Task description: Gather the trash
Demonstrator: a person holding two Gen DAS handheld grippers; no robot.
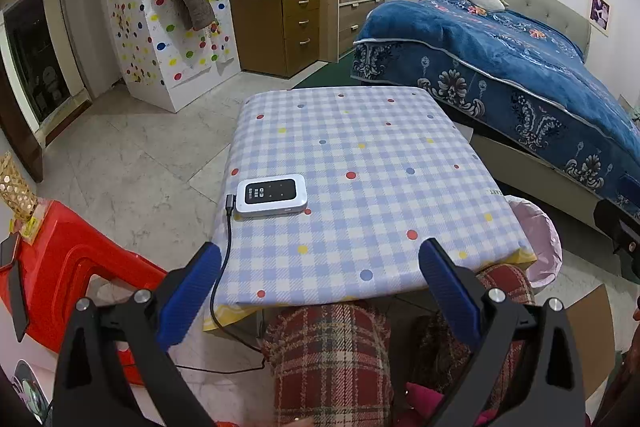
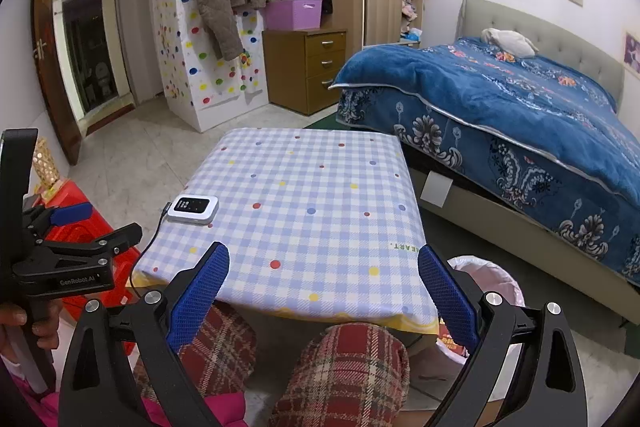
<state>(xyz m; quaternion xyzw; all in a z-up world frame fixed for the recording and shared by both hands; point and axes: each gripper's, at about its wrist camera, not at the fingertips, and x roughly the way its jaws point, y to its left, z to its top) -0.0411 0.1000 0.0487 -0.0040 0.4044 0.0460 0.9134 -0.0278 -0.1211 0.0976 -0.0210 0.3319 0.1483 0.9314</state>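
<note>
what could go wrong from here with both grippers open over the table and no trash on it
1. The only item on the blue checked tablecloth is a small white device with a dark screen; it might get picked up as trash by mistake.
2. Its black cable hangs off the near edge beside the left gripper, so a move there could snag it and drag the device off.
3. The pink-lined bin sits low beside the table near the right gripper, partly hidden.
</note>
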